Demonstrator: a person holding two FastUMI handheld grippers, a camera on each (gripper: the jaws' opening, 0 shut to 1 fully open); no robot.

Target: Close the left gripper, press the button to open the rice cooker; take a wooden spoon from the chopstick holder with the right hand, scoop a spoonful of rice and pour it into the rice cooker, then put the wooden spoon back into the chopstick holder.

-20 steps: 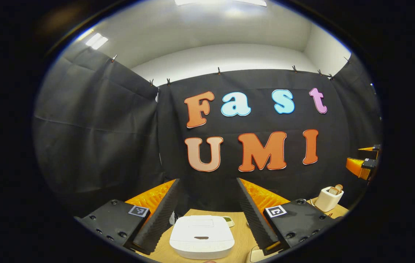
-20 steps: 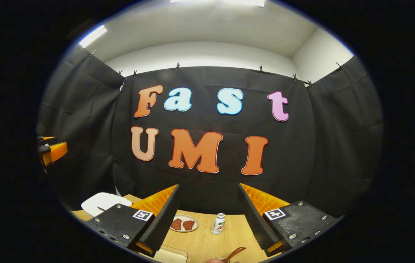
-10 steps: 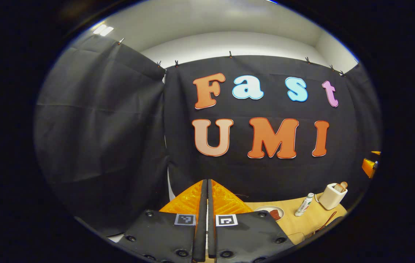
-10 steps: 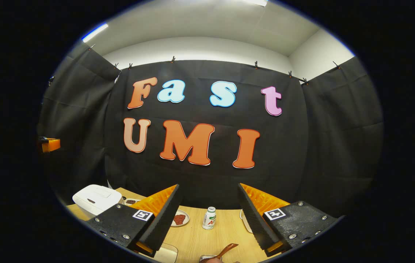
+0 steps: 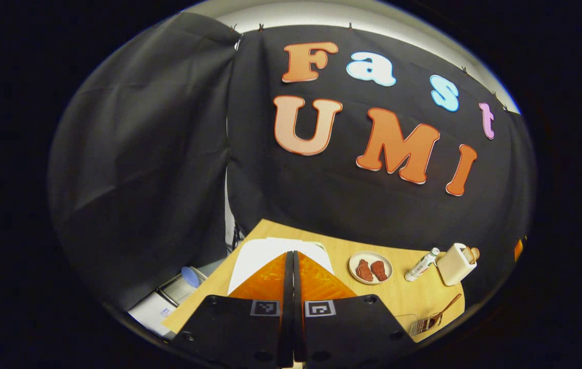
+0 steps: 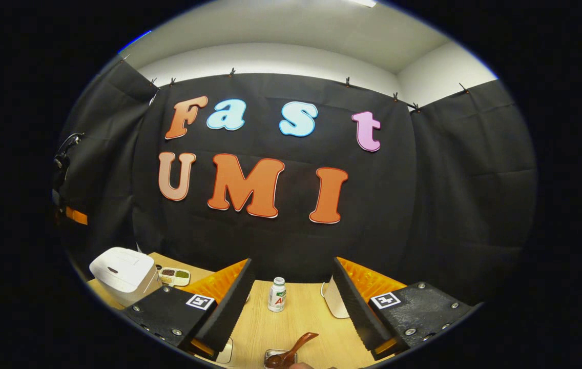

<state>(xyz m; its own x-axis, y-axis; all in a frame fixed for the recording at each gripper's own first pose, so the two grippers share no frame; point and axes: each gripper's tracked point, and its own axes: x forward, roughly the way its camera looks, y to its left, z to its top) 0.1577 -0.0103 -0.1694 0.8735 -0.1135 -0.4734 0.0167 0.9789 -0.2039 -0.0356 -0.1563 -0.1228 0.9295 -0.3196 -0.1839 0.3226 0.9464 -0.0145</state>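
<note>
Left gripper view: my left gripper (image 5: 291, 266) has its two fingers pressed flat together with nothing between them, poised above the white, box-shaped rice cooker (image 5: 257, 253), whose lid is down; whether the tips touch it cannot be told. The cooker sits at the left end of the light wooden table (image 5: 398, 294). To its right lie a round white plate with two red-brown pieces (image 5: 370, 267), a small white bottle tipped over (image 5: 420, 265), and the cream-coloured chopstick holder (image 5: 454, 264) at the far right; a brown wooden spoon (image 5: 437, 316) rests near the table's front edge.

Right gripper view: my right gripper (image 6: 291, 292) stands with its fingers spread wide and empty above the table (image 6: 306, 320). The brown wooden spoon (image 6: 291, 351) lies just below and between them, the small white bottle (image 6: 276, 294) upright beyond, the rice cooker (image 6: 124, 274) well off to the left
</note>
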